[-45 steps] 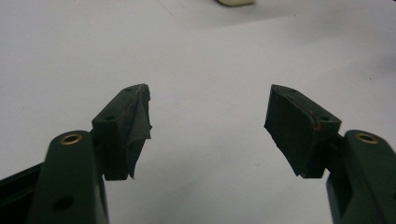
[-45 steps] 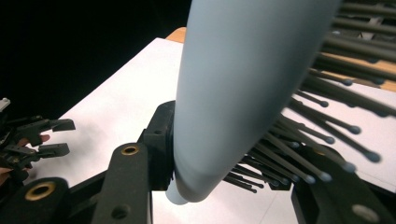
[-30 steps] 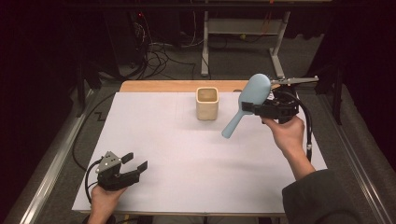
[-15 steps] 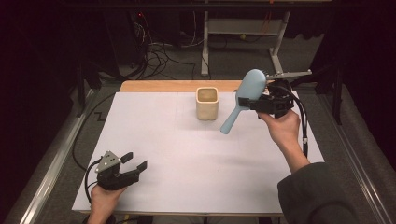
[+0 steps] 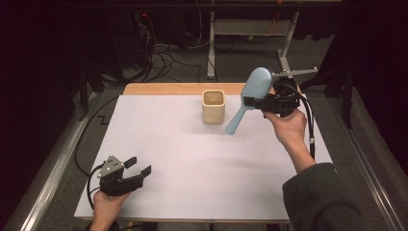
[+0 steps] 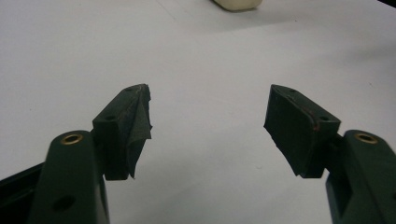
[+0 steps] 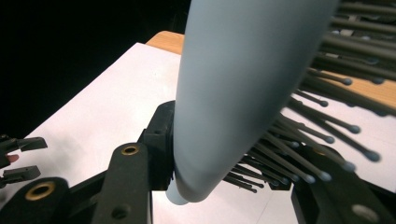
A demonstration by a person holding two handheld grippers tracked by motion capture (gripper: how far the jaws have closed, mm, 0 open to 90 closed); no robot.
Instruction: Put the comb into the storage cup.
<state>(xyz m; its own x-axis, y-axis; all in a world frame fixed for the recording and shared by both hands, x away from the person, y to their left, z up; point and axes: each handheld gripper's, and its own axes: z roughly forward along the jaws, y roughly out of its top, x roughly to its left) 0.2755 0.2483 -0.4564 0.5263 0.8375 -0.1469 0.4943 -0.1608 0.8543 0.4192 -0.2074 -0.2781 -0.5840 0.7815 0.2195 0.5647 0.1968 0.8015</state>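
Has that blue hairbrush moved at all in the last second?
Yes. The blue hairbrush, clamped in the right gripper, has drifted slightly left, so its handle tip now hangs closer to the beige cup.

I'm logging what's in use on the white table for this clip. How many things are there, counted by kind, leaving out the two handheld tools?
Light blue hairbrush, held up off the table: 1
Cream square cup, standing on the table: 1
Total: 2
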